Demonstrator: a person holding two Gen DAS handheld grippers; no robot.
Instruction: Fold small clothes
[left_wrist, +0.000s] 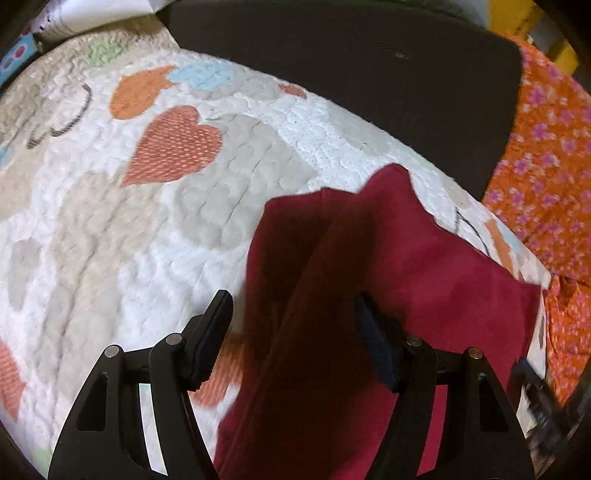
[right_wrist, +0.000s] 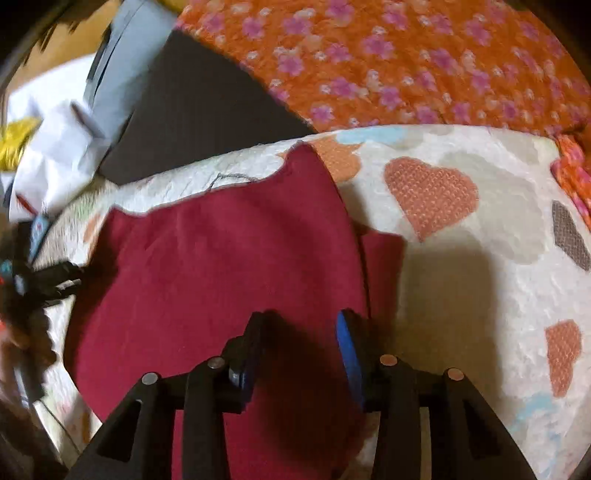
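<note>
A dark red garment (left_wrist: 399, 266) lies on a white quilt with orange and grey hearts (left_wrist: 110, 221). In the left wrist view my left gripper (left_wrist: 291, 310) is open, with a raised fold of the red cloth between its spread fingers. In the right wrist view the garment (right_wrist: 221, 266) lies mostly flat, a narrow part sticking out at its right edge. My right gripper (right_wrist: 299, 332) is open just above the garment's near right part. The left gripper (right_wrist: 44, 280) shows blurred at the garment's left edge.
A dark flat board (left_wrist: 369, 74) lies beyond the quilt (right_wrist: 480, 295). An orange cloth with pink flowers (right_wrist: 406, 62) lies beside and behind it. White papers and a yellow object (right_wrist: 55, 140) sit at the far left in the right wrist view.
</note>
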